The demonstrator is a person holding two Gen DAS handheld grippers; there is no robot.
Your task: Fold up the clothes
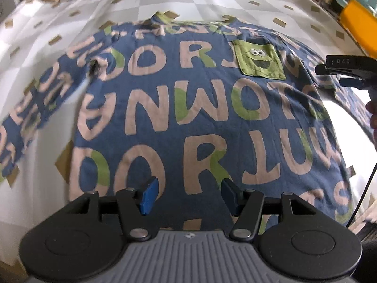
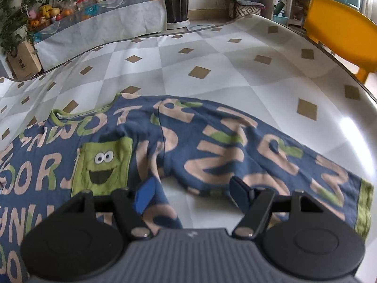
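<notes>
A blue long-sleeved shirt (image 1: 200,108) with pink and green letters and a green pocket (image 1: 260,60) bearing a smiling face lies spread flat on the table. My left gripper (image 1: 188,194) hovers open above the shirt's lower body, nothing between its blue pads. In the right wrist view the same shirt (image 2: 165,151) shows its collar (image 2: 82,114) and one sleeve (image 2: 271,155) stretched out to the right, ending in a green cuff (image 2: 365,202). My right gripper (image 2: 192,194) hangs open over the armpit, nothing between its pads. Its black body (image 1: 346,70) shows at the left view's right edge.
The table wears a white and grey checked cloth (image 2: 212,59) with brown diamonds. A yellow chair (image 2: 341,35) stands past the right edge. Beyond the far edge are a cardboard box (image 2: 23,62), a black plant pot (image 2: 176,2) and a shelf with fruit and plants.
</notes>
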